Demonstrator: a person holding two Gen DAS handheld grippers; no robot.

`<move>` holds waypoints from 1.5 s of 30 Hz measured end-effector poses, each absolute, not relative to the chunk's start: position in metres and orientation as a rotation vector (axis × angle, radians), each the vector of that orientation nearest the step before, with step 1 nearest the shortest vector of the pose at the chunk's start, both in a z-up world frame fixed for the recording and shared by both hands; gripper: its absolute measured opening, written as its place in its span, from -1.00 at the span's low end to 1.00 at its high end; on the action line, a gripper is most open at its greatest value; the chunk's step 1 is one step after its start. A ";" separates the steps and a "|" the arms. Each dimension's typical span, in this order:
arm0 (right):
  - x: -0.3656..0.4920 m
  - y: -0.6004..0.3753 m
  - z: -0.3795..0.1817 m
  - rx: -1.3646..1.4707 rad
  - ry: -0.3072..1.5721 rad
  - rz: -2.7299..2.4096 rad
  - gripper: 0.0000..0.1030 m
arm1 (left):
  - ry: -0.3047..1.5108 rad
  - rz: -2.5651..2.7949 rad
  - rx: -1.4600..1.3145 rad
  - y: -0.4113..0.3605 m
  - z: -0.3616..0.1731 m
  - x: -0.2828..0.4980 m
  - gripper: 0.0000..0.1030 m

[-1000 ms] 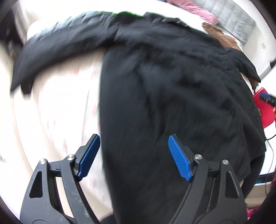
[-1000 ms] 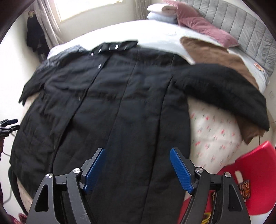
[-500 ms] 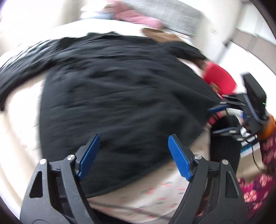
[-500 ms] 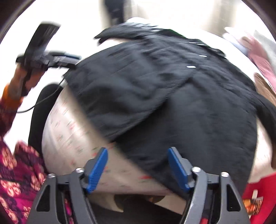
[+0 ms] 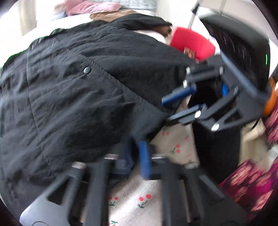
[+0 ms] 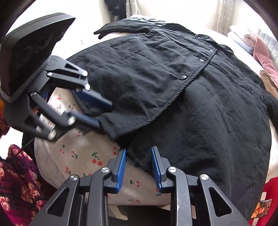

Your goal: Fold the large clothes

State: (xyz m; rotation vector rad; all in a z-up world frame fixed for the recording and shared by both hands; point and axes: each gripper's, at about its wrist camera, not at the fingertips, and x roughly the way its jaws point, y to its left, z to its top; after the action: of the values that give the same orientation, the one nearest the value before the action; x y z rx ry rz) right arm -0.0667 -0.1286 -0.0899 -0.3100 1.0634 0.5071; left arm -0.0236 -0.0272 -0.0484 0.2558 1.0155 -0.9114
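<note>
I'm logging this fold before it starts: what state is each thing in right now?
black coat: spread out on the bed, unfolded, hem at the near edge.
left gripper: shut on the coat's hem.
right gripper: jaws closing, hem between them, pads not yet pressing.

The coat (image 6: 173,90) is plain black with dark round snaps. The sheet (image 6: 78,153) under it is cream, printed with small red cherries on green stems. Both grippers are black with blue pads (image 6: 121,166). The chair (image 5: 191,43) is bright red. A pillow (image 5: 93,7) is dusty pink. A sleeve (image 6: 17,182) is magenta with an orange floral pattern.
</note>
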 end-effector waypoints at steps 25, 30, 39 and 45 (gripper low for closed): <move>-0.036 -0.178 -0.026 -0.054 1.003 0.460 0.07 | 0.932 -0.818 -0.001 0.059 0.014 0.000 0.55; 0.013 -0.184 -0.020 -0.022 1.010 0.368 0.23 | 0.942 -0.504 -0.183 0.137 0.019 0.058 0.56; 0.081 -0.175 -0.021 -0.023 1.040 0.326 0.30 | 0.844 -0.068 -0.532 0.304 0.001 0.135 0.56; 0.117 -0.161 -0.035 -0.029 1.061 0.307 0.31 | 0.759 0.067 -0.778 0.396 -0.029 0.162 0.56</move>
State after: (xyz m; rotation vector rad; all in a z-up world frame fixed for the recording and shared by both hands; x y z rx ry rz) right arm 0.1167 -0.1606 -0.0351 -0.0294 1.0614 0.3067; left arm 0.1622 0.3957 -0.0294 -0.7781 0.7588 0.0669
